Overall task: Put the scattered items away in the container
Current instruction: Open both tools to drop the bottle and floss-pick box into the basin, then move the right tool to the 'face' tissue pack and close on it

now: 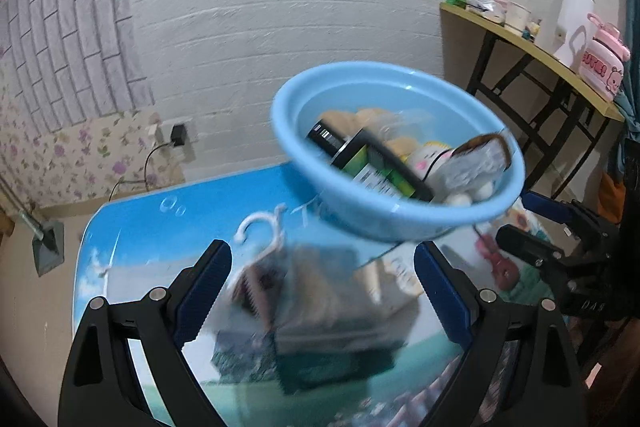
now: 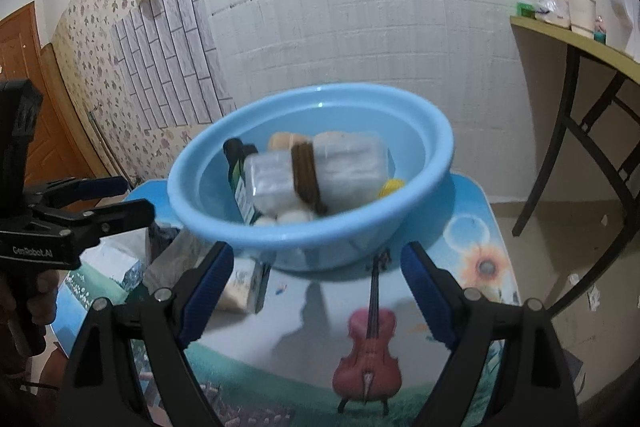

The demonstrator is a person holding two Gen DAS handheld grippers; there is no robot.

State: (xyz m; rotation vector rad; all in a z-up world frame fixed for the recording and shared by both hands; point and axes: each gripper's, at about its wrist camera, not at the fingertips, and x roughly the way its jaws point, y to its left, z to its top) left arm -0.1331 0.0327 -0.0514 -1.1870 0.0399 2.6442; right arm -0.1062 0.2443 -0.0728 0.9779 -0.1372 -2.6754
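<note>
blue basin (image 2: 308, 227) sits on the small table (image 2: 476, 227) with the printed picture top, and it holds several things: a dark bottle with a green label (image 2: 240, 179), 2 clear wrapped packs (image 2: 320, 167) bound by a brown band, some pale round pieces at the near wall and something yellow (image 2: 392, 187) at the far right side. in the left wrist view the same basin (image 1: 400, 223) shows the bottle (image 1: 360, 163) lying across it beside a pale plush face (image 1: 424, 155). in front of the basin, on the table (image 1: 168, 219), lies a clear packet with a white hanger hook (image 1: 312, 291), blurred, so its contents cannot be told. the left gripper (image 1: 324, 287) has its jaws wide apart with that packet between them, the pads not pressing on it. the right gripper (image 2: 316, 291) also stands wide apart and holds nothing, its fingertips just short of the basin's near wall, above the printed violin (image 2: 368, 343). a side table (image 2: 568, 39) with cups stands well apart at the right
</note>
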